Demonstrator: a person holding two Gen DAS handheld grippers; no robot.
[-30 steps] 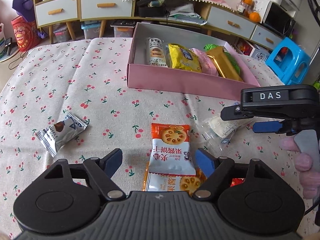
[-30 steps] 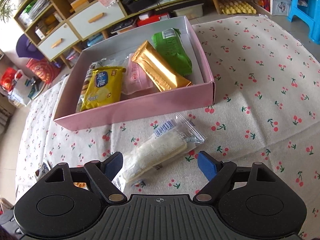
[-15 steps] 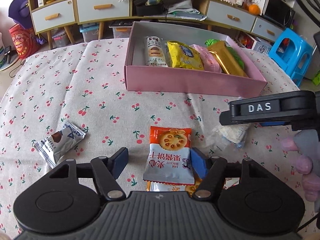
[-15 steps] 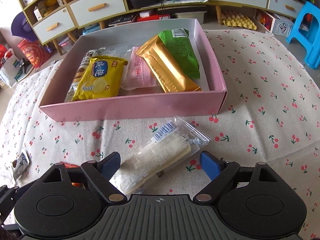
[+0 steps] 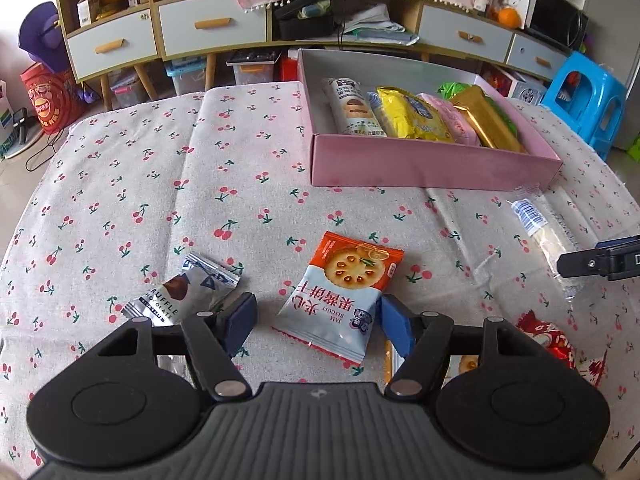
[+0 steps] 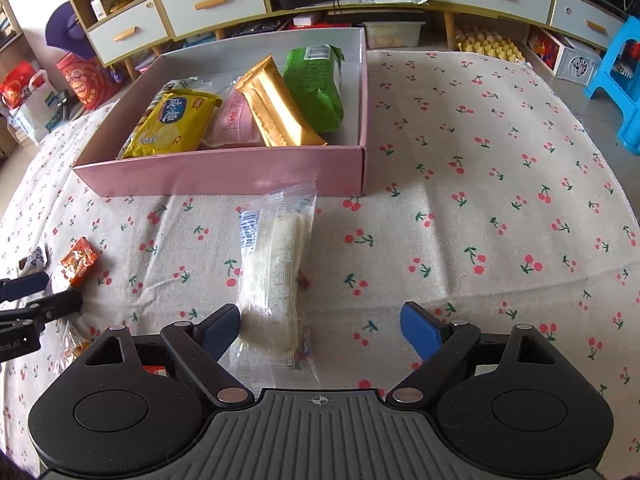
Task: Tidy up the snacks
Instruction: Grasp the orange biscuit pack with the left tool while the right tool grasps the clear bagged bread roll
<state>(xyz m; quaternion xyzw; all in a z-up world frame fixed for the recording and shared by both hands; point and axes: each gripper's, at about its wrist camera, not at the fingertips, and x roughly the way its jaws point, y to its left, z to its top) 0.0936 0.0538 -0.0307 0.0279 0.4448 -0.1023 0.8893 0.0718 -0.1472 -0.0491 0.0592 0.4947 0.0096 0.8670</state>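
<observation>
Jaws of left gripper (image 5: 316,322) parted around "JAM BISCUIT" packet (image 5: 340,300), right gripper (image 6: 320,330) wide apart.

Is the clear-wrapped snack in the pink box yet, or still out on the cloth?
Out: clear-wrapped snack lies on tablecloth before pink box.

- The left wrist view looked forward and steeply down along the left gripper (image 5: 316,322), low over the near edge of the cherry-print table (image 5: 132,184), facing the far edge and the cabinets beyond.
- The right wrist view looked likewise along the right gripper (image 6: 320,330), close above the table's near-right part.
- Both views shared the pink box (image 5: 432,168) at the far edge, the clear-wrapped snack (image 6: 276,264), and the orange biscuit packet (image 5: 340,300).
- Each view caught the other gripper at its side margin.
</observation>
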